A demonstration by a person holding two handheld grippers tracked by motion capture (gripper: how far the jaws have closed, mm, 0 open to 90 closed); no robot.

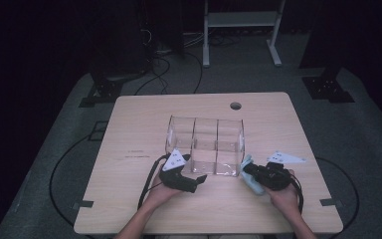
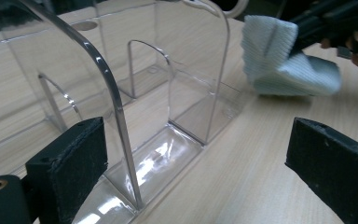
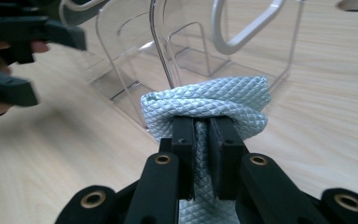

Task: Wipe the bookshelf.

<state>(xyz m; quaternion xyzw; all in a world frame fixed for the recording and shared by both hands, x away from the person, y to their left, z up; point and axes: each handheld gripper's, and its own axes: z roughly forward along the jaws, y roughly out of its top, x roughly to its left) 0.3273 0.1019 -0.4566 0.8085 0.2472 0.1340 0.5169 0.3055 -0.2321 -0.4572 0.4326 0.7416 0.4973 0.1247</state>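
A clear plastic organizer (image 1: 205, 145) with several compartments stands mid-table, also seen close up as the organizer (image 2: 135, 102) and the organizer (image 3: 182, 46). My right gripper (image 1: 251, 174) is shut on a folded light-blue cloth (image 1: 251, 175), just right of the organizer's front corner. The jaws pinch the cloth (image 3: 209, 105) at its middle, right gripper (image 3: 204, 126). My left gripper (image 1: 199, 183) lies at the organizer's front left, jaws wide open with nothing between them; the left gripper (image 2: 196, 154) straddles a curved divider edge. The cloth (image 2: 284, 60) shows farther off in that view.
The wooden table (image 1: 144, 124) has a round cable hole (image 1: 235, 105) at the back. Cables and a white stand's legs (image 1: 238, 45) lie on the dark floor beyond the table.
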